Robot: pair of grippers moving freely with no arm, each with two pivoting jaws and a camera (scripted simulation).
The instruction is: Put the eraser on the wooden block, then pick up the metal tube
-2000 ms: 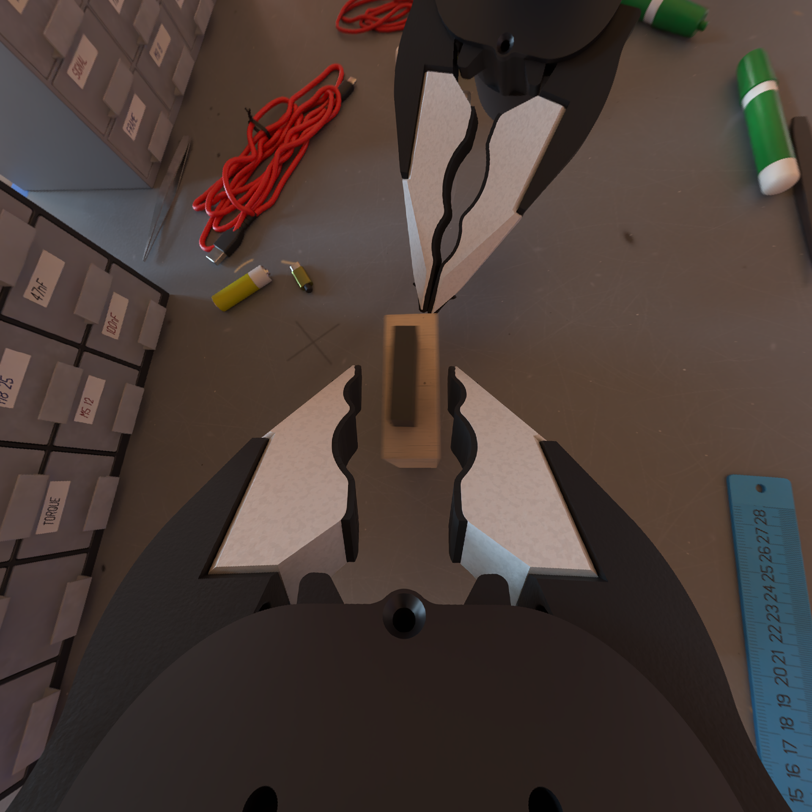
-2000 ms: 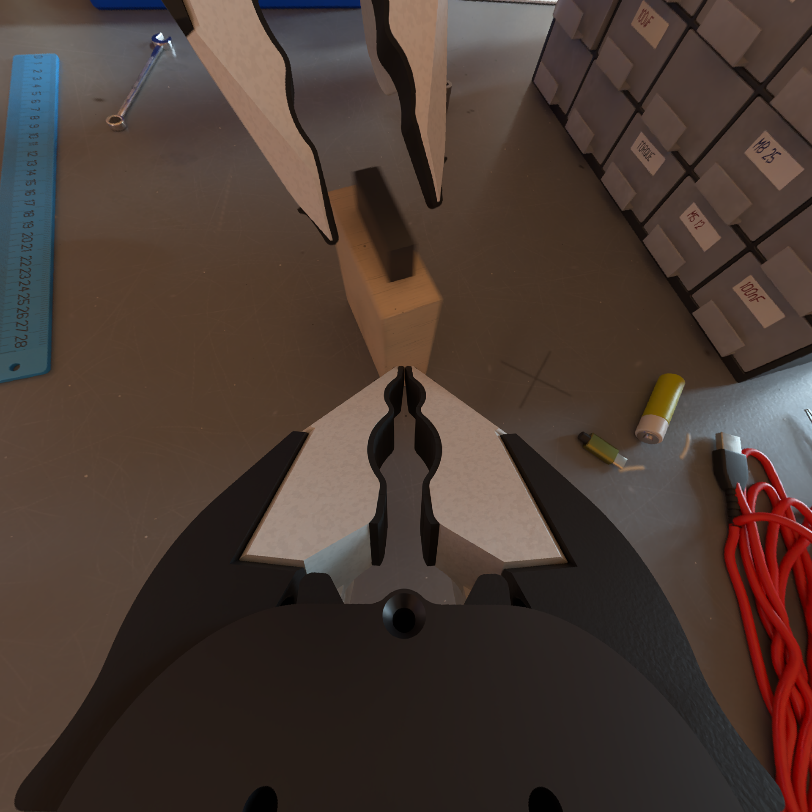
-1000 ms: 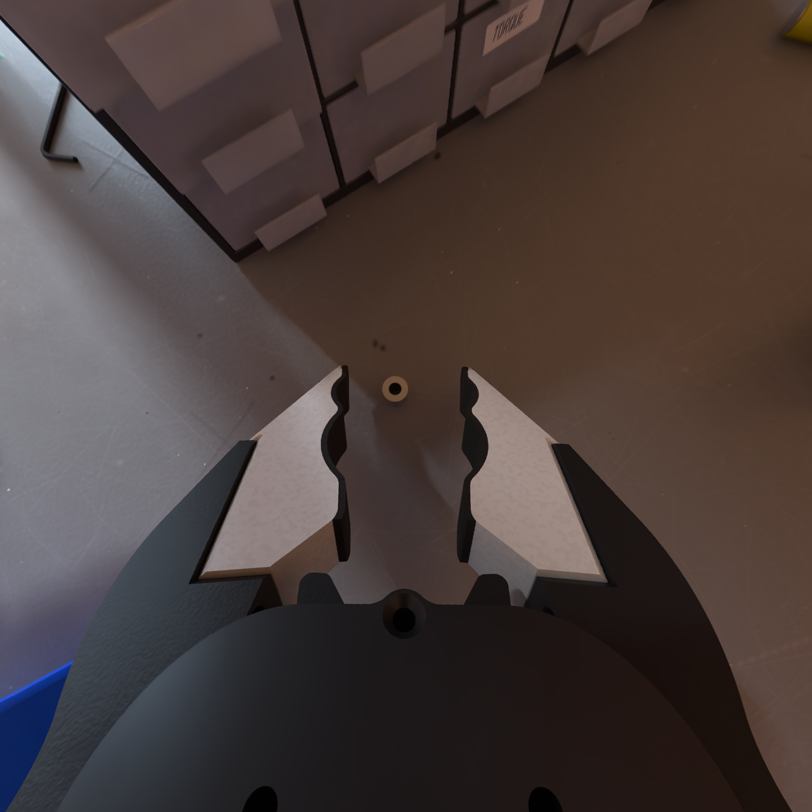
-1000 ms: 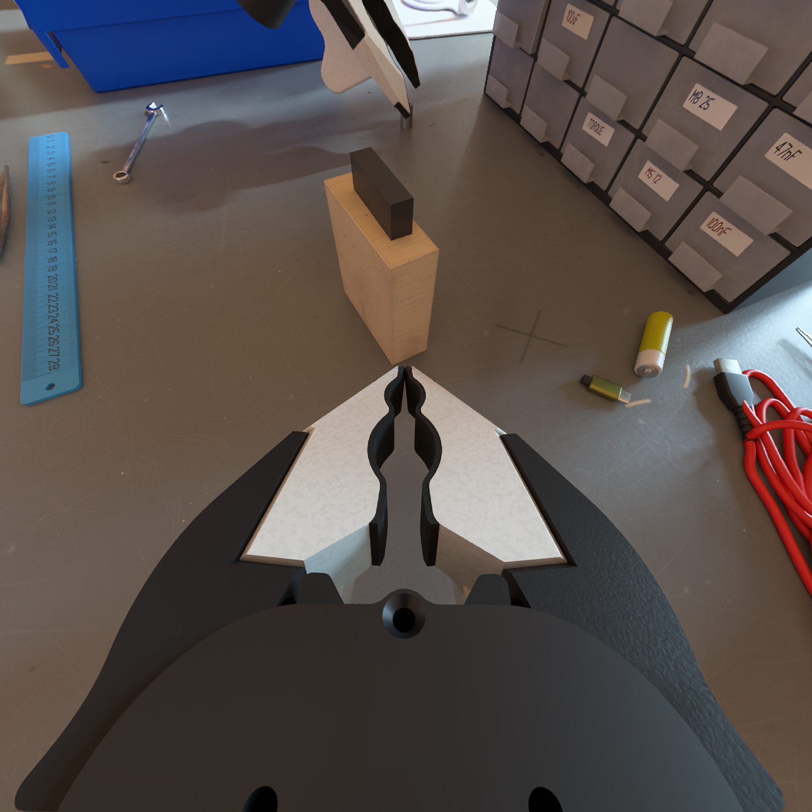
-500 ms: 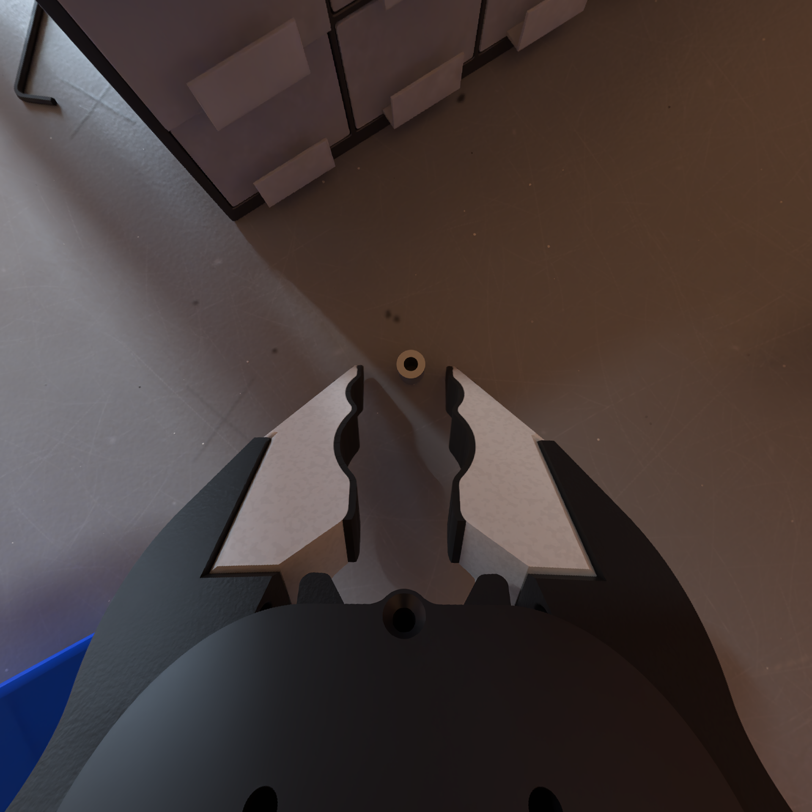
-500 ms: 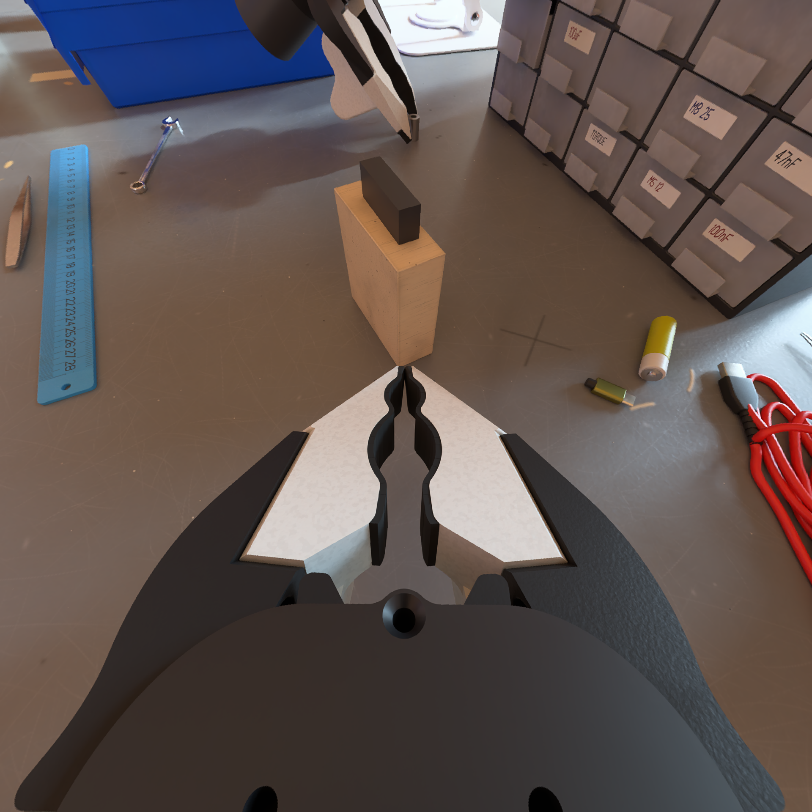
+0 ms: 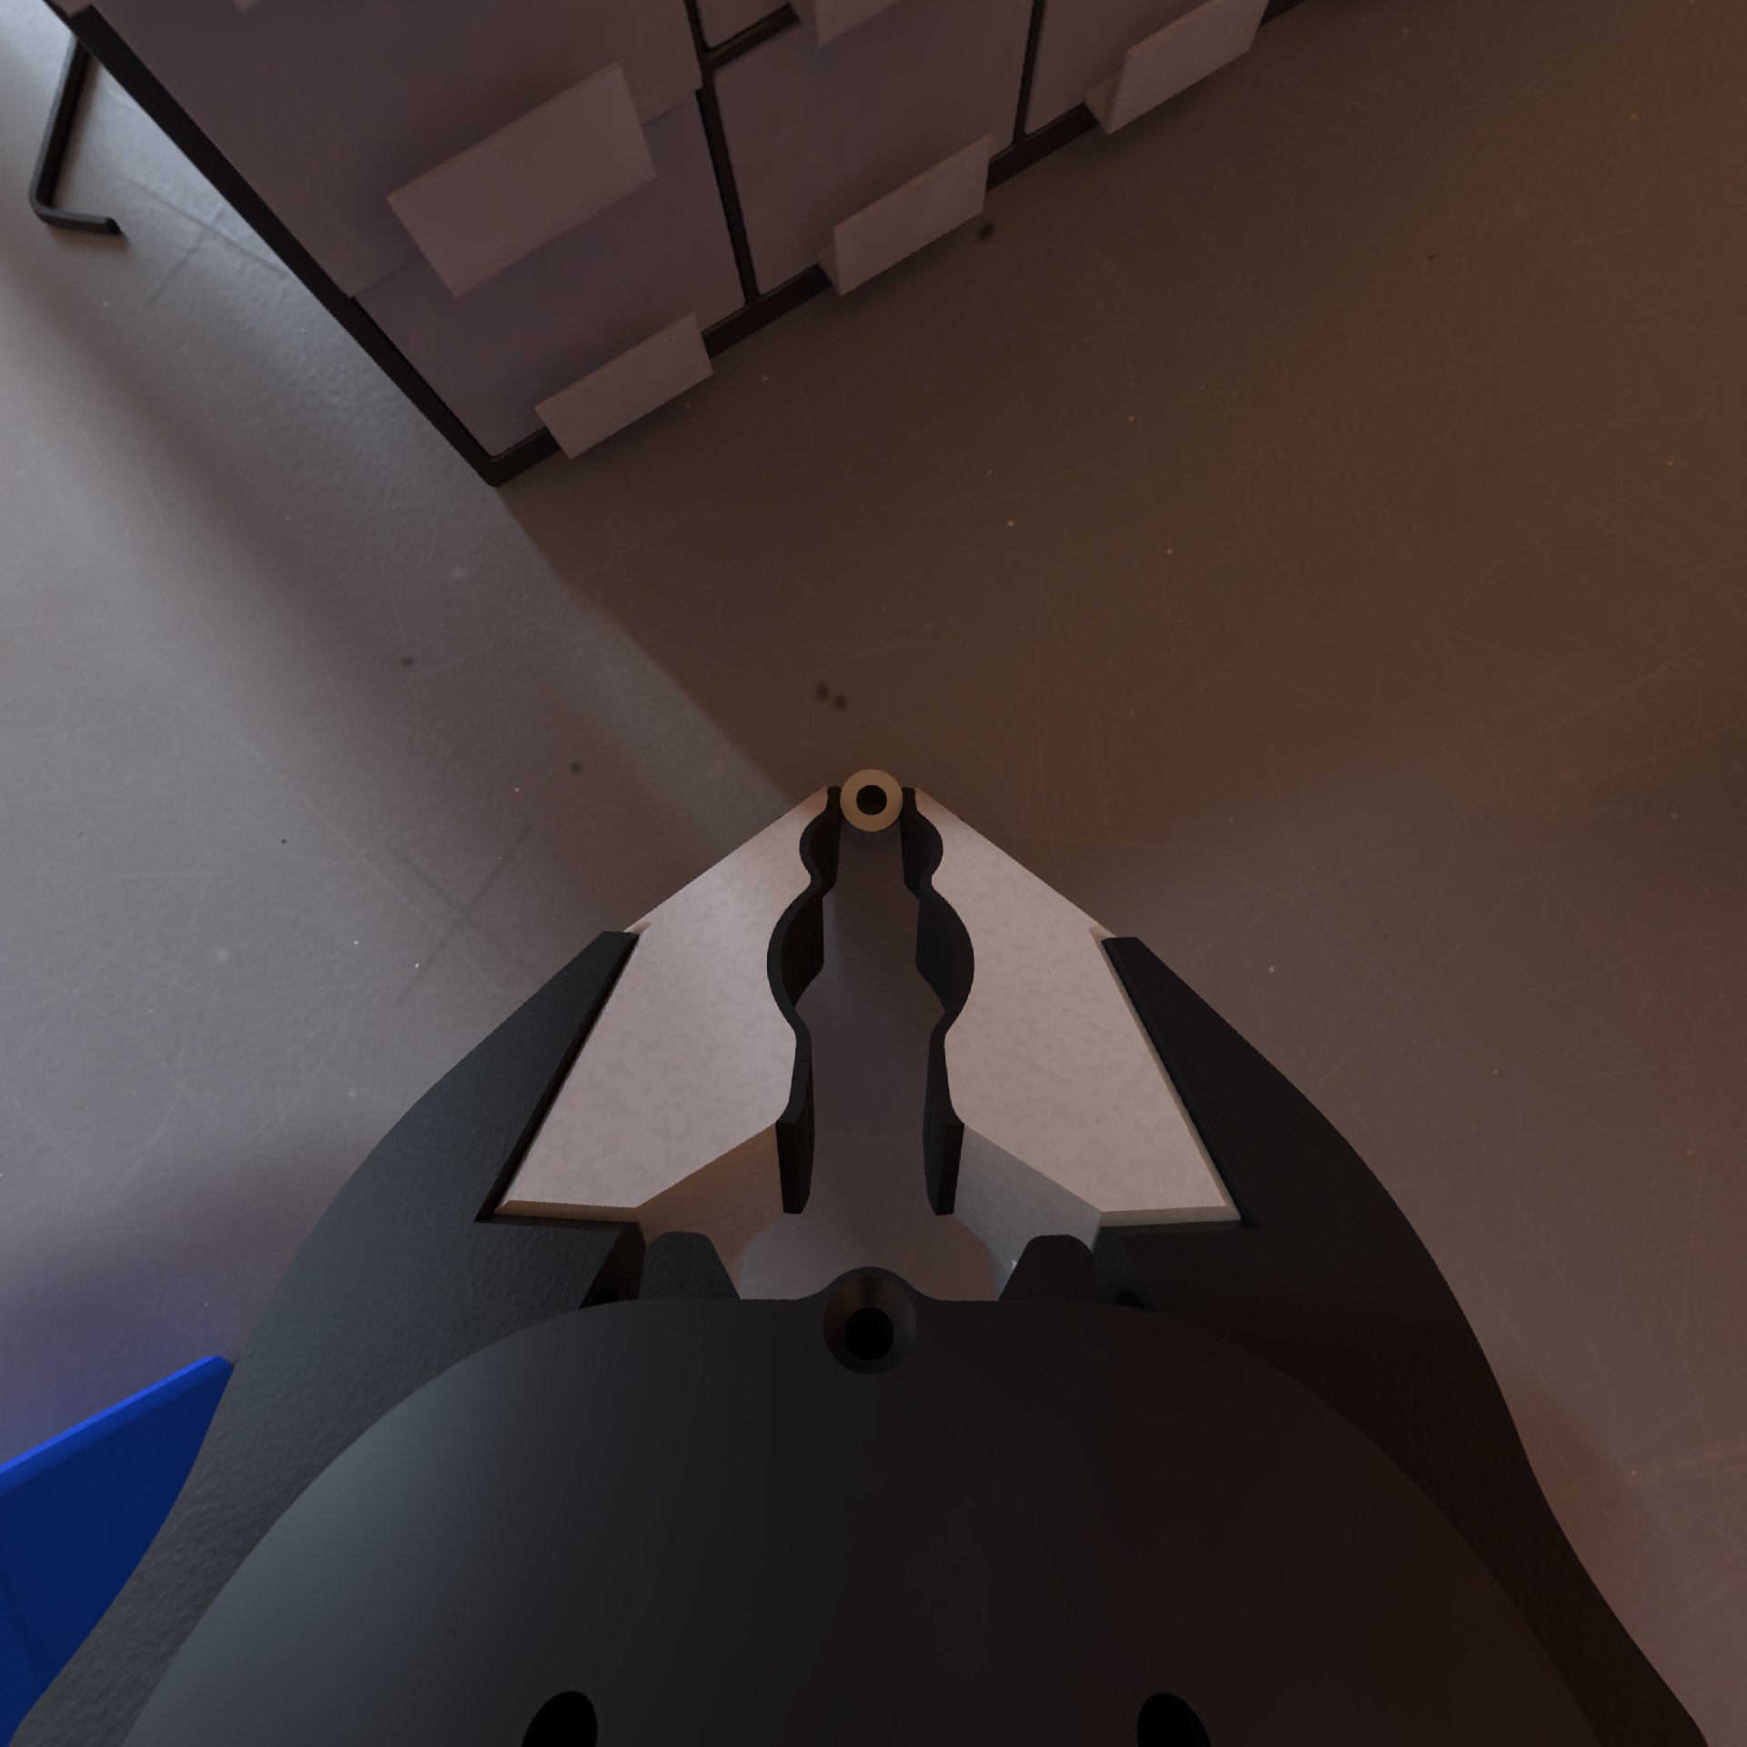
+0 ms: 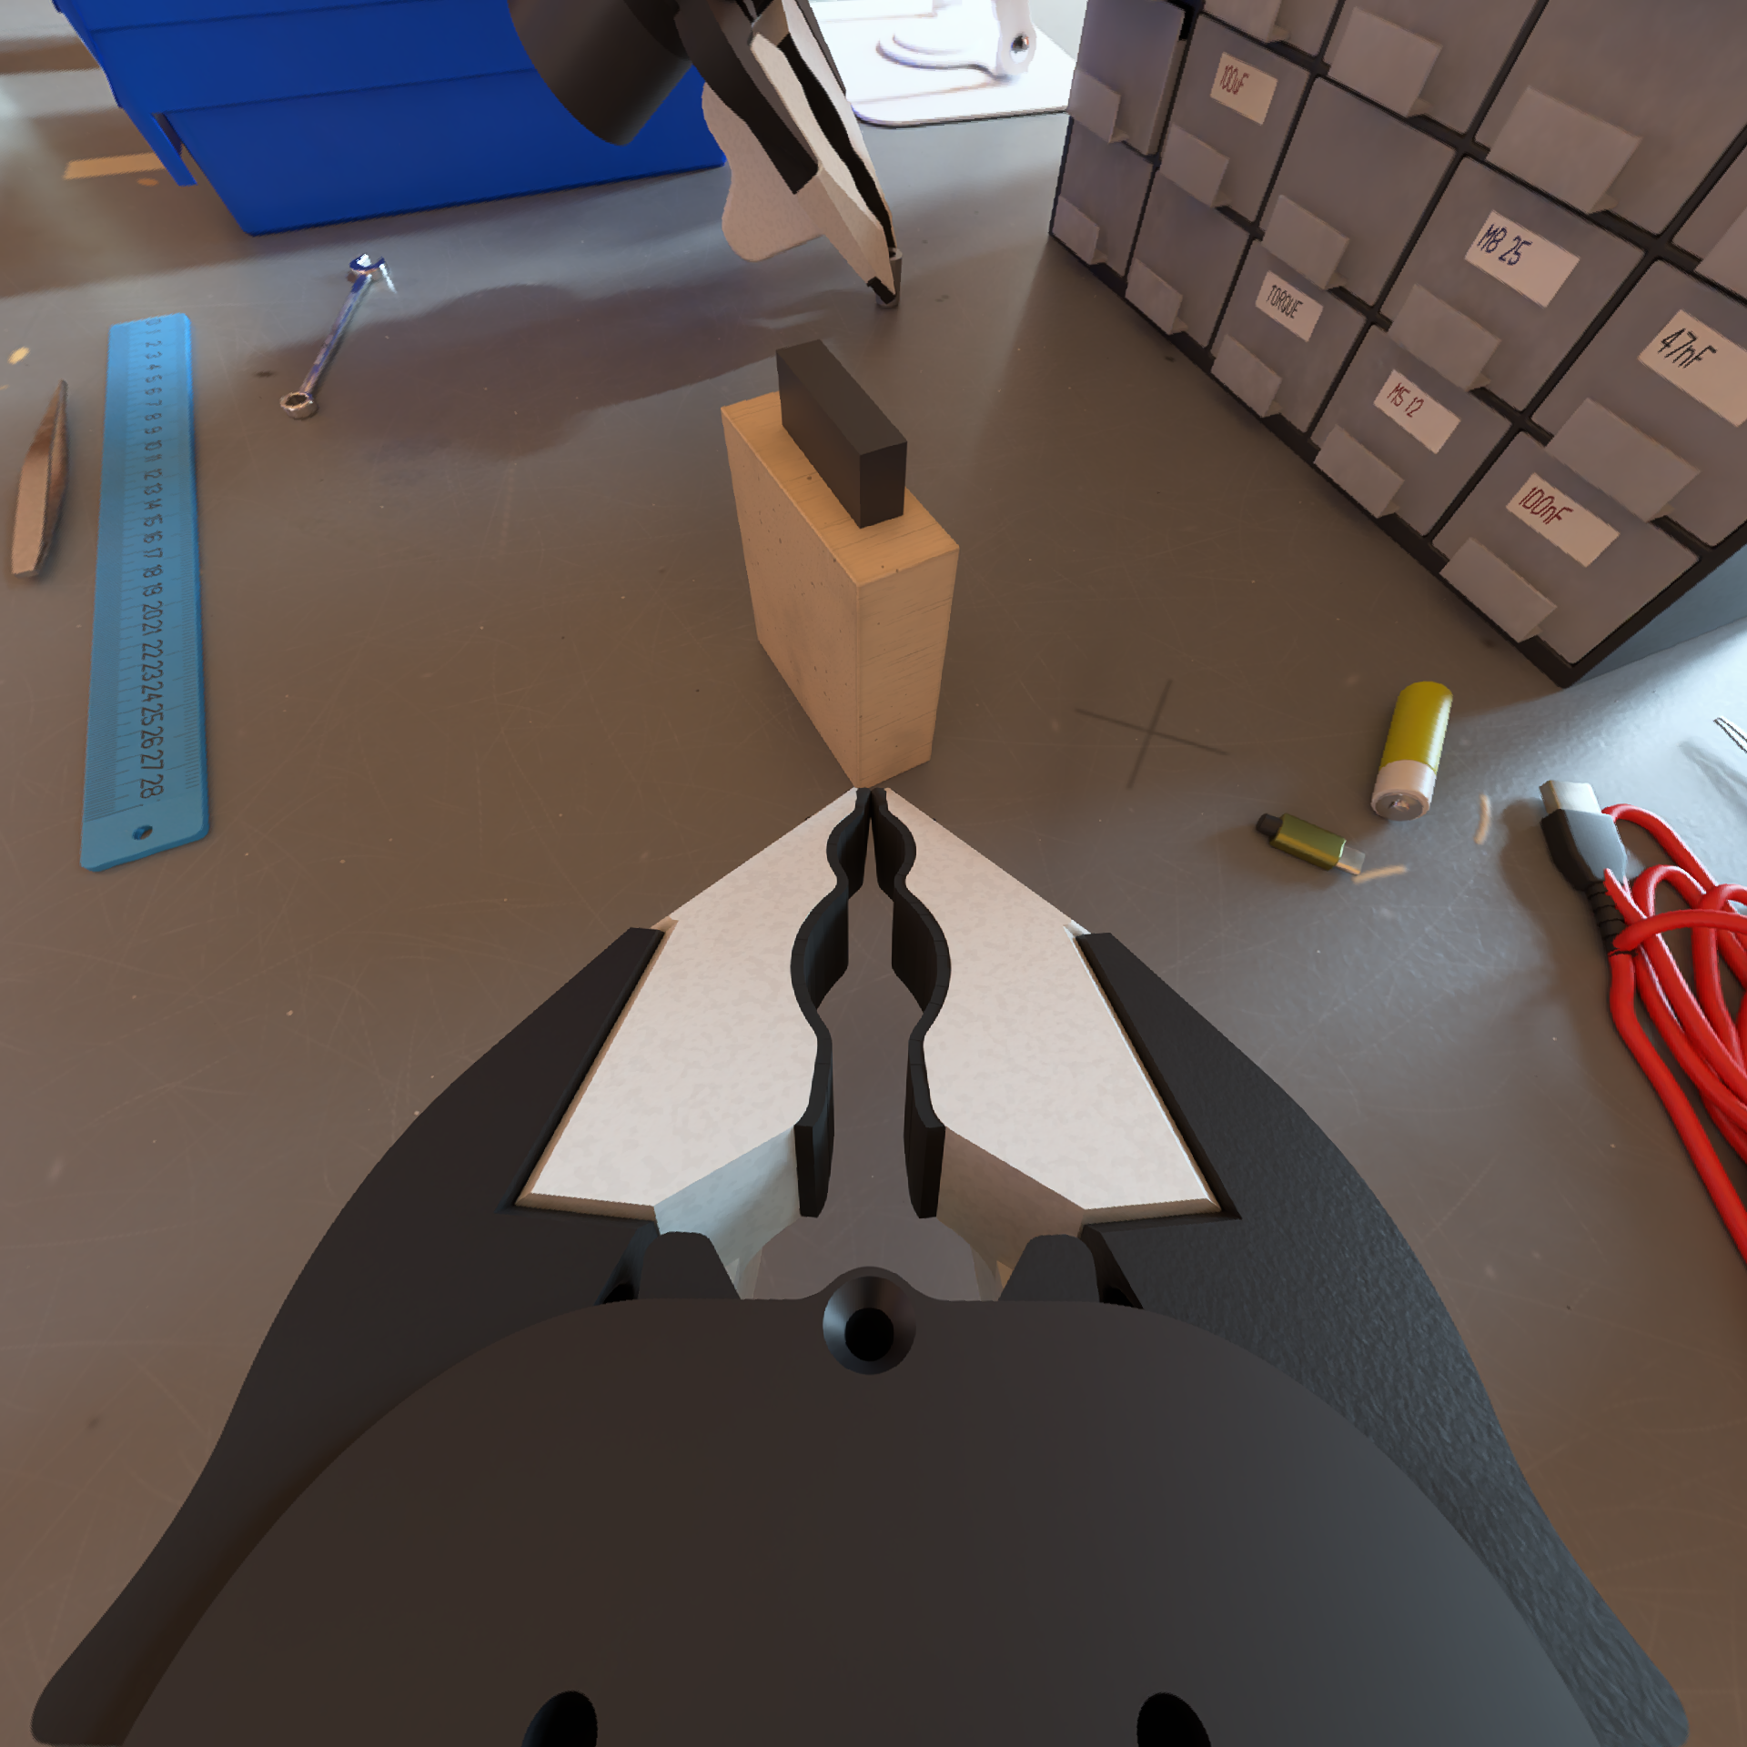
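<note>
A black eraser (image 8: 837, 430) lies on top of the upright wooden block (image 8: 851, 605), just beyond my right gripper (image 8: 871, 799), which is shut and empty with its tips near the block's base. The small metal tube (image 7: 854, 802) stands upright, seen end-on as a ring. My left gripper (image 7: 871, 815) is shut on it at the fingertips. In the right wrist view the left gripper (image 8: 884, 279) points down behind the block, with the tube (image 8: 894, 265) at its tips near the table. I cannot tell whether the tube is off the table.
A grey drawer cabinet (image 8: 1418, 284) stands right of the block and shows close ahead in the left wrist view (image 7: 567, 189). A blue bin (image 8: 378, 113) is at the back. A blue ruler (image 8: 142, 586), wrench (image 8: 336, 331), red cable (image 8: 1683, 993) and yellow cylinder (image 8: 1410, 747) lie around.
My left gripper left the block with the eraser on it, moved to the tube by the cabinet and shut on it. My right gripper drew back a little from the block.
</note>
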